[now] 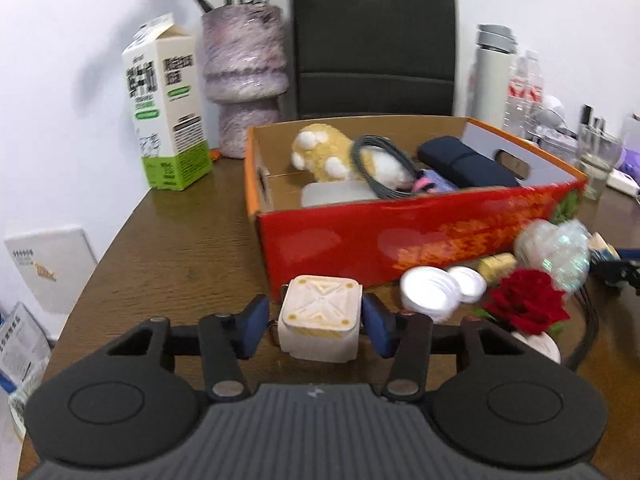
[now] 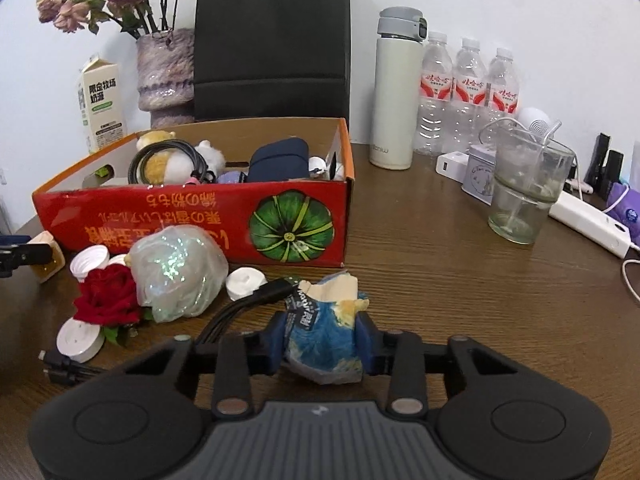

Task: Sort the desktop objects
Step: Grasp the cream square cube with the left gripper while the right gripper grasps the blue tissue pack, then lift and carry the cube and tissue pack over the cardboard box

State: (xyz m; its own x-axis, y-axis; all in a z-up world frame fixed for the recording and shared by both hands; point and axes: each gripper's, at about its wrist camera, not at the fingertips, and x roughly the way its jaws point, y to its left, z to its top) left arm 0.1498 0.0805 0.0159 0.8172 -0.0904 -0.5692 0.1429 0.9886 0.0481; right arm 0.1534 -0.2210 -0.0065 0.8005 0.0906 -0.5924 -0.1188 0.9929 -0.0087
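Left wrist view is showing a brown table (image 1: 168, 240) with a big red box (image 1: 400, 236) sitting on it. A yellow stuffed toy (image 1: 320, 152), a grey cord (image 1: 376, 160) and a dark blue case (image 1: 464, 164) are lying inside the box. A milk carton (image 1: 164, 108) is standing left of the box, and a red flower (image 1: 528, 300) is lying at its right front corner. The left gripper (image 1: 316, 320) is reaching out just before the box, its fingers narrow, pressing on both sides of a small cream block (image 1: 320, 324).

In the right wrist view, the right gripper (image 2: 320, 340) is squeezing a crumpled blue cloth (image 2: 324, 340) between narrow fingers, down near the table, in front of the box. A shiny plastic ball (image 2: 176, 276) is sitting just left of it.
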